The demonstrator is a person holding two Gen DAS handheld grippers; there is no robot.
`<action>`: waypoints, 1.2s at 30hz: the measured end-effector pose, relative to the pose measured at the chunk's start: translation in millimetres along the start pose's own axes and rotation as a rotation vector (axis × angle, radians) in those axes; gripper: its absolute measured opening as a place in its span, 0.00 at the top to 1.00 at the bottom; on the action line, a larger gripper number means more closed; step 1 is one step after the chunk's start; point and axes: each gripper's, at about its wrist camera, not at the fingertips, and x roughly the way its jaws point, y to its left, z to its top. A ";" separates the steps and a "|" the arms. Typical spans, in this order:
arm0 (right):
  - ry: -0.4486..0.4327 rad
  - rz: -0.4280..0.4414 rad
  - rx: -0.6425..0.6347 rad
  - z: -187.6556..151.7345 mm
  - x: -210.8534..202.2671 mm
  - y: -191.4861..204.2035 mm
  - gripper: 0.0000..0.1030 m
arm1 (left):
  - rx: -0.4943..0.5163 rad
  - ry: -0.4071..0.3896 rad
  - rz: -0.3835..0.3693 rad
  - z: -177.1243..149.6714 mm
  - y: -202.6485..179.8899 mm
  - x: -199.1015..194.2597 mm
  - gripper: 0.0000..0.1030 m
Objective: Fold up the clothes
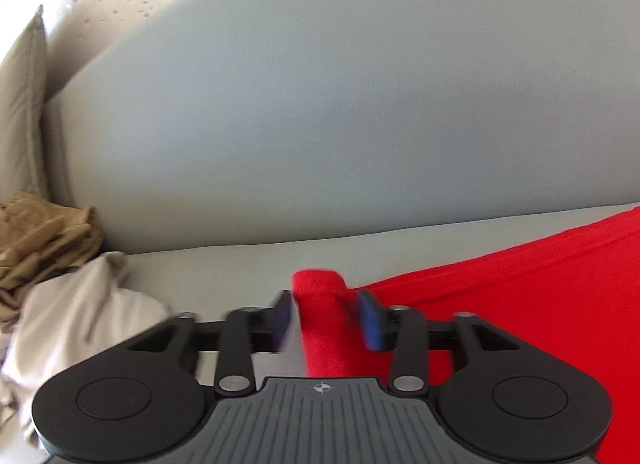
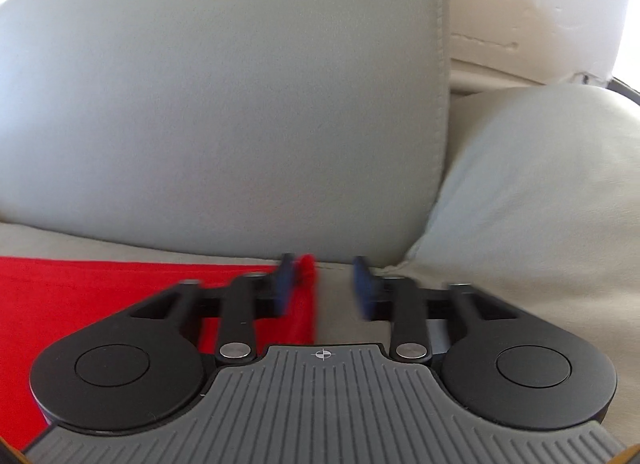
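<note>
A red garment (image 1: 520, 304) lies spread on the grey sofa seat (image 1: 224, 268). In the left wrist view a raised fold of its edge (image 1: 324, 304) stands between the fingers of my left gripper (image 1: 326, 318), whose jaws are open around it. In the right wrist view the red garment (image 2: 100, 296) fills the lower left. Its corner (image 2: 307, 284) sits by the left finger of my right gripper (image 2: 322, 288), whose jaws are open with a gap to the right finger.
A beige garment (image 1: 80, 316) and a brown crumpled garment (image 1: 40, 240) lie at the left of the seat. The grey backrest cushion (image 1: 340, 104) rises close ahead. A pale cushion (image 2: 540, 184) lies at the right. A tan pillow (image 1: 24, 104) stands at the far left.
</note>
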 end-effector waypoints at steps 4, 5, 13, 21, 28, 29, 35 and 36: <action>0.002 0.074 0.085 7.6 -59.6 -19.4 0.34 | -0.099 0.035 -0.027 -7.0 29.4 -57.5 0.46; 0.008 0.097 0.094 5.1 -81.7 -25.5 0.32 | -0.120 0.053 -0.048 -10.5 35.4 -74.3 0.46; 0.006 0.280 0.098 -29.5 -271.0 -62.1 0.15 | -0.144 0.171 -0.168 -66.3 53.2 -227.5 0.39; 0.143 0.419 0.062 -122.0 -335.8 -42.1 0.42 | -0.096 0.164 -0.264 -141.0 -8.0 -257.1 0.41; 0.256 0.279 -0.073 -227.4 -266.0 19.7 0.75 | -0.046 0.235 -0.156 -193.9 -62.2 -267.9 0.53; 0.235 0.257 -0.123 -234.5 -276.4 21.9 0.73 | -0.059 0.242 -0.170 -199.2 -57.9 -277.1 0.52; 0.317 0.211 -0.117 -260.0 -325.8 -12.5 0.48 | -0.142 0.270 -0.219 -227.0 -39.0 -324.8 0.47; 0.327 0.201 -0.097 -265.7 -331.3 -18.6 0.44 | -0.154 0.273 -0.216 -228.8 -38.7 -330.2 0.46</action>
